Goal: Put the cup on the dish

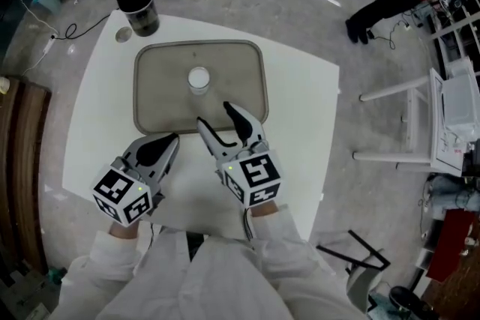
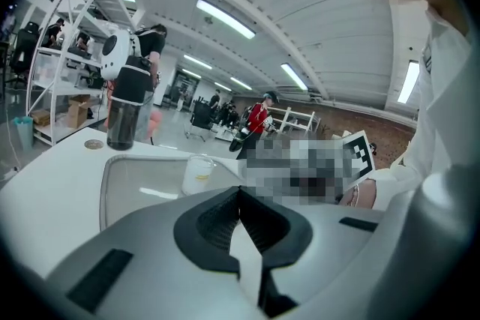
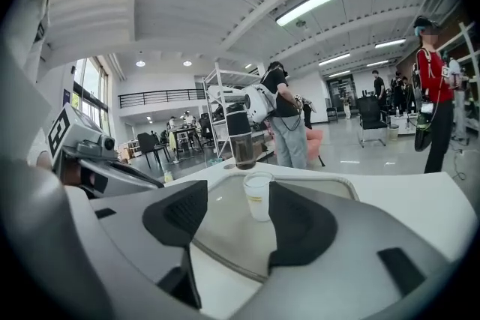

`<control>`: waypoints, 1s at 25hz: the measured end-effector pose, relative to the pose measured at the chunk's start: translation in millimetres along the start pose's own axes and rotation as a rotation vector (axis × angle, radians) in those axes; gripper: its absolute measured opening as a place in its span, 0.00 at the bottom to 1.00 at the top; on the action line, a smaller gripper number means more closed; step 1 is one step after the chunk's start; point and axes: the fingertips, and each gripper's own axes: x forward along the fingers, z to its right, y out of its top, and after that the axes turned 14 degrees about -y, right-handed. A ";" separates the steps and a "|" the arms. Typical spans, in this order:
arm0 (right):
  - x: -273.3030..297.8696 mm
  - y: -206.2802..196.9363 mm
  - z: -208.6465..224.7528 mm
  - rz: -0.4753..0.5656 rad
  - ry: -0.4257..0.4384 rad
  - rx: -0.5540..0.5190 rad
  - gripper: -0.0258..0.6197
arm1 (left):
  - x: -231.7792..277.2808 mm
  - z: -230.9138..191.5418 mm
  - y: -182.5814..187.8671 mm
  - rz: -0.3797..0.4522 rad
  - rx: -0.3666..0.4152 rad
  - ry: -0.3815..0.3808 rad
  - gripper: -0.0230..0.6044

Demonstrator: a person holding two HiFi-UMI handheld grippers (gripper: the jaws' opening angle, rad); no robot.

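A white table (image 1: 90, 124) with round corners fills the middle of the head view. On it, in the upper middle, lies the dish (image 1: 161, 97). It is a flat grey-brown tray, shaped like a box with soft round corners and a low raised rim. It looks smooth and a bit shiny.

The cup (image 1: 199, 79) stands upright right in the middle of the dish. It is small and round, made of see-through plastic, and it has a white look from above.

The right gripper (image 1: 215, 115) is at the lower edge of the dish. Its two black jaws are wide apart and hold nothing. In the right gripper view the cup (image 3: 257, 195) shows in the gap between the dark ribbed pads, but it stands farther off on the dish (image 3: 217, 232), not touching them.

The left gripper (image 1: 169, 140) rests over the bare table, at the lower left of the dish. In the left gripper view its black jaws (image 2: 240, 195) are pressed together with nothing between them. The cup (image 2: 198, 174) and dish (image 2: 139, 191) show behind them.

At the upper left of the table stands a tall round bottle (image 1: 135, 0), dark and smoky with a black lid. Just beside it lies a small flat round disc (image 1: 124, 34).

Both grippers are smooth grey plastic, and the person's sleeves (image 1: 225, 273) are white.
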 end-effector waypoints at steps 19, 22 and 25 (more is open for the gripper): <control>-142.6 8.9 -31.3 0.073 0.200 -0.049 0.13 | 7.2 127.4 -11.4 0.076 0.081 0.030 0.05; -156.3 2.1 -34.7 0.054 0.241 -0.032 0.12 | 12.5 144.1 -14.1 0.072 0.095 0.025 0.05; -172.7 -0.7 -31.3 0.047 0.241 -0.030 0.10 | 18.3 163.2 -18.6 0.062 0.107 0.017 0.05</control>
